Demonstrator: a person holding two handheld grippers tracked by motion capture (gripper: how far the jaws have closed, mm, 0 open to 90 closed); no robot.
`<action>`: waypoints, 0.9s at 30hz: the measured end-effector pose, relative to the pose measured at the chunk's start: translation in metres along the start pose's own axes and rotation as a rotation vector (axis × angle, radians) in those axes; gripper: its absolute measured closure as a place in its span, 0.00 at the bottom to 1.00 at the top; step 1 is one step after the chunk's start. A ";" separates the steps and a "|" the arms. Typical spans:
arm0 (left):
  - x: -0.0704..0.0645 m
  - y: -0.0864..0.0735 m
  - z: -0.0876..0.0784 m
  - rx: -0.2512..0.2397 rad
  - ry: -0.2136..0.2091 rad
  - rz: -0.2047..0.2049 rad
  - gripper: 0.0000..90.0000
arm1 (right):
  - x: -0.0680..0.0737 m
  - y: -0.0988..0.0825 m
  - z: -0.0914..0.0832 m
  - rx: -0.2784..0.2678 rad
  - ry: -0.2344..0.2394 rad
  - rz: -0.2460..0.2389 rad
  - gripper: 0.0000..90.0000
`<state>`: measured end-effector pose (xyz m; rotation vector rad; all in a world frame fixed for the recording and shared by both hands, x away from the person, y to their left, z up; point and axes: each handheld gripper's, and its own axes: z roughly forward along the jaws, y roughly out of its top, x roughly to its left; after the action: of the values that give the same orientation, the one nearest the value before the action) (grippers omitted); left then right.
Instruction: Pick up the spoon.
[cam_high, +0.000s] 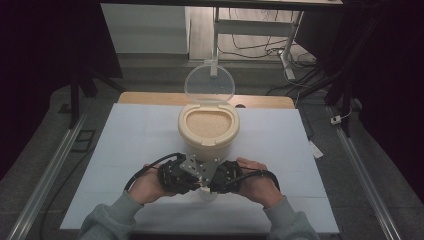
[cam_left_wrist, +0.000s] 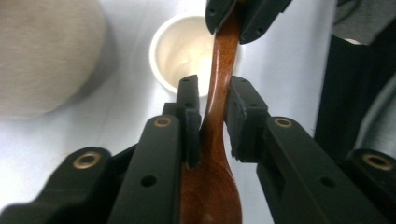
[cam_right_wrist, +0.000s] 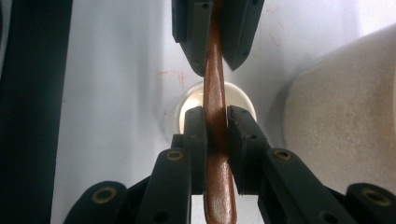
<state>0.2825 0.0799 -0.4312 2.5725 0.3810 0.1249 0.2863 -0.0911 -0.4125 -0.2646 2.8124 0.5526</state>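
Both hands come in at the near table edge, grey sleeves cut off by the frame. Left gripper (cam_high: 192, 176) and right gripper (cam_high: 212, 177) meet nose to nose just in front of the tub (cam_high: 208, 131). Between them runs a wooden spoon (cam_left_wrist: 219, 93). Left jaws sit either side of its neck: one pad presses the wood, the other shows a thin gap, so I cannot tell if it is clamped. Right jaws are closed on the handle (cam_right_wrist: 215, 135). Spoon bowl is cut off at the frame's bottom. Below it stands a small white cup (cam_left_wrist: 180, 51), half hidden. Tub holds sandy grain; its clear lid (cam_high: 210, 82) stands open. White table (cam_high: 130, 145) underneath.
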 end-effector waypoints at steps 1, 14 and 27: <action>0.000 0.000 0.000 0.002 -0.014 0.008 0.85 | 0.000 0.000 0.000 0.000 0.000 0.000 0.86; 0.001 -0.003 0.003 -0.027 -0.058 0.008 0.89 | 0.003 -0.003 0.000 -0.025 0.015 0.010 0.84; 0.010 -0.013 -0.009 -0.128 0.020 -0.049 0.90 | -0.018 -0.050 -0.037 -0.440 -0.192 0.424 0.47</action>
<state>0.2879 0.0978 -0.4302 2.4356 0.4287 0.1529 0.3068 -0.1488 -0.3916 0.3003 2.5329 1.2190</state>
